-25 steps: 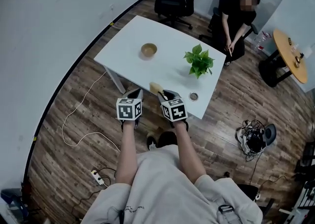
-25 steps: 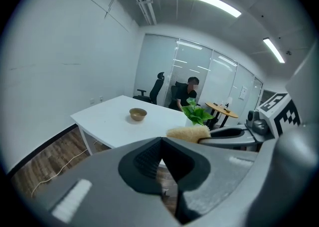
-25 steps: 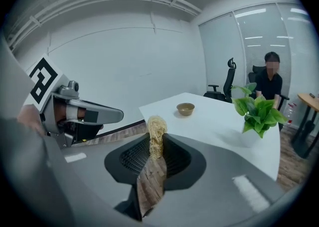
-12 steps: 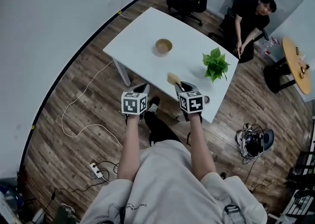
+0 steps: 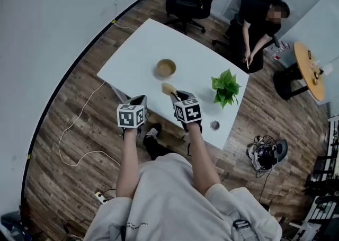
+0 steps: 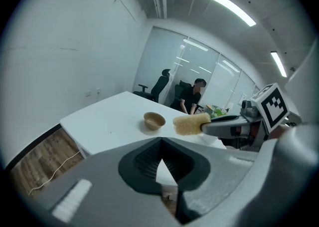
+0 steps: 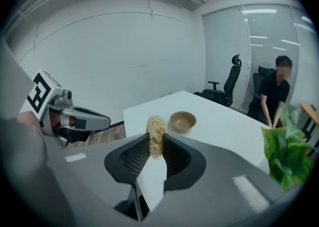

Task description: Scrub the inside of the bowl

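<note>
The person stands at the near edge of the white table (image 5: 137, 49) with both grippers held up in front, short of the work. The right gripper (image 7: 156, 146) has its jaws pinching a coarse, loofah-like scrub sponge (image 7: 156, 130), which sticks out ahead of them. The left gripper (image 6: 160, 143) has its jaws pressed together with nothing between them. The bowl (image 5: 166, 68) sits upright out on the table, beyond the sponge and apart from it, and neither gripper touches it.

I'd call this the approach: the scrubber is in hand and scrubbing has not begun. The next move, to my eye, is to carry the sponge forward and down into the bowl. The left jaws probably need to open and steady the rim, since a light bowl could slide under the rubbing.
</note>
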`<action>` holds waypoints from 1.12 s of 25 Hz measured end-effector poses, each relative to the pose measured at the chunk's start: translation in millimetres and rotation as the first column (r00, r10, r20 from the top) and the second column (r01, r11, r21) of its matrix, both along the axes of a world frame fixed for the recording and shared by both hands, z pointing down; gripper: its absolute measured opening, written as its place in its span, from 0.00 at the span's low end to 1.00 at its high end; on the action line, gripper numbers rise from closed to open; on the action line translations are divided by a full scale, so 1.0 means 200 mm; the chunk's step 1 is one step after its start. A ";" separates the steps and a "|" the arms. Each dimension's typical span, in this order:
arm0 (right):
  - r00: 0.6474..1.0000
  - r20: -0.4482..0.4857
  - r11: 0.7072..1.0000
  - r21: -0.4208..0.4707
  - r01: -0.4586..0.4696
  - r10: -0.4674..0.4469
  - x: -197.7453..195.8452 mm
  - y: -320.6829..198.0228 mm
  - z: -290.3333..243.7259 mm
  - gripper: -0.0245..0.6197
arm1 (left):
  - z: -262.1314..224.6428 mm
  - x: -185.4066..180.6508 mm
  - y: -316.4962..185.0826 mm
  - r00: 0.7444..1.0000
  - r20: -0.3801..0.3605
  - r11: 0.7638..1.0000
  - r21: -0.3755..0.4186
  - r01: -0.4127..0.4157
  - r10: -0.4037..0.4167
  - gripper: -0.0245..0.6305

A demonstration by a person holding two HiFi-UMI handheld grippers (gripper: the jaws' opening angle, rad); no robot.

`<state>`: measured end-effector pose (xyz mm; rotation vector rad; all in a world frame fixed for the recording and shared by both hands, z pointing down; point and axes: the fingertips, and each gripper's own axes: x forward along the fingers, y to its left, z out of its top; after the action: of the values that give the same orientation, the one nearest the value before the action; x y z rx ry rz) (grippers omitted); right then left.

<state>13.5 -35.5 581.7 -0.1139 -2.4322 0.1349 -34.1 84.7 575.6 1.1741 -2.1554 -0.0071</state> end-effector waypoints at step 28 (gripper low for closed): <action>0.975 -0.023 0.958 -0.183 -0.223 0.222 -0.58 -0.53 0.09 0.19 | 0.12 -0.86 -0.64 0.948 -0.008 0.942 -0.109 -0.318 0.319 0.04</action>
<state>-103.4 -141.4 599.6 0.0788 -2.4206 0.4620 -206.7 -44.3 599.1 1.4467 -1.9240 0.2559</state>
